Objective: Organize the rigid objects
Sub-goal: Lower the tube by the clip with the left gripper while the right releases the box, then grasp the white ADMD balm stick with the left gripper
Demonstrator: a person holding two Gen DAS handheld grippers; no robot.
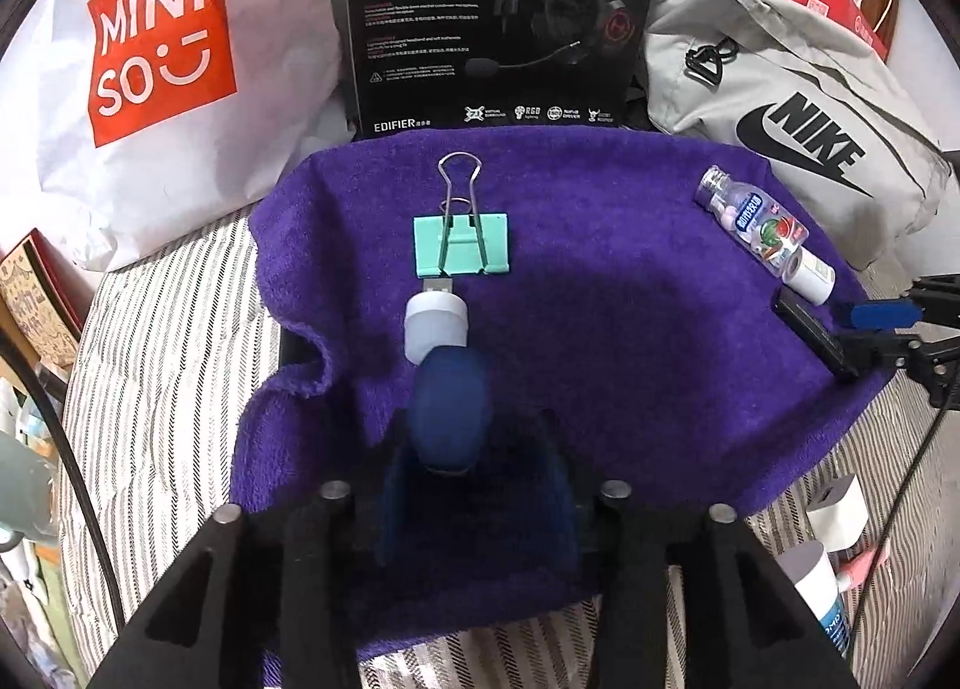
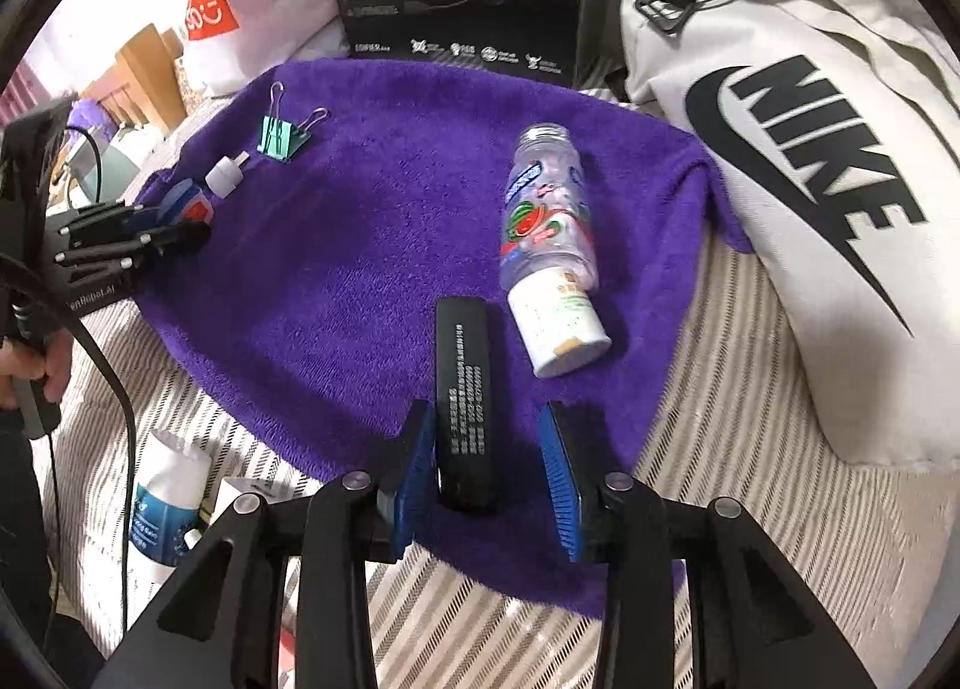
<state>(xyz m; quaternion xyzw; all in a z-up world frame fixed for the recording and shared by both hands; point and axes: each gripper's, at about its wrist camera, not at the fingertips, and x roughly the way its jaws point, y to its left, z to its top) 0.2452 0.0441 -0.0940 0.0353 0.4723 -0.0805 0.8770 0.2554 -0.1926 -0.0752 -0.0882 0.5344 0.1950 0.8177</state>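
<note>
Right gripper (image 2: 489,479) spread wide around black bar (image 2: 465,389) at towel's (image 2: 360,221) near edge, left pad touching, right pad apart. Best closed squarely on long sides, away from bottle (image 2: 549,245) just beside. Left gripper (image 1: 450,407) closed near USB plug (image 1: 436,323), grip on it unclear; plug lying on towel just behind clip (image 1: 462,243).

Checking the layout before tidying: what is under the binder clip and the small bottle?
Both the binder clip and the bottle lie on the purple towel. Whatever lies beneath the towel there is covered.
</note>
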